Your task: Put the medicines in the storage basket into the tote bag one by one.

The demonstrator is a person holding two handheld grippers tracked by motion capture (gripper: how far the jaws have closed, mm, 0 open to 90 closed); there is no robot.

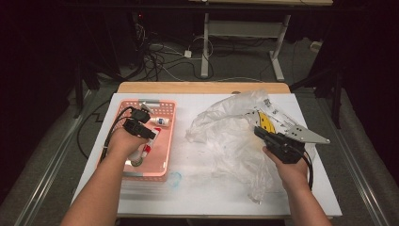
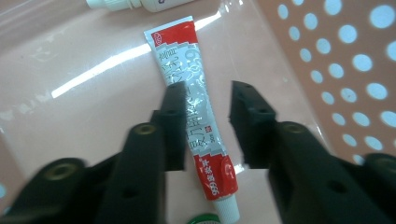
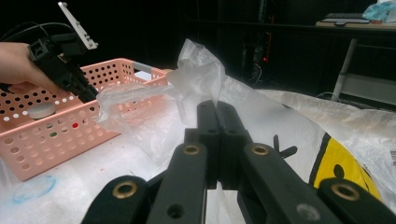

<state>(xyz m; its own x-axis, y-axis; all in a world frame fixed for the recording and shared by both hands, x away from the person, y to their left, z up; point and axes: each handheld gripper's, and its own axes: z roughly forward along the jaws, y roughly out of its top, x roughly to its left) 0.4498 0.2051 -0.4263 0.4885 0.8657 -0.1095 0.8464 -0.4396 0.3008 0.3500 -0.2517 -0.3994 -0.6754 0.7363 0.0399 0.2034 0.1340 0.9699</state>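
Pink basket [image 2: 327, 70]: left tongs [image 2: 205, 116] parted over tube [image 2: 196, 102]; right tongs [image 3: 217, 140] pinch bag [image 3: 201, 70].

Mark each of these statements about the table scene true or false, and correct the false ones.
1. The tube lies on the floor of the pink basket. True.
2. The left gripper is clamped on the tube. False: its jaws stand apart, with the tube lying between them, unpressed.
3. The right gripper is shut on the plastic bag. True.
4. The basket sits to the right of the bag in the high view. False: it sits to the left.
5. A white bottle lies in the basket beyond the tube. True.
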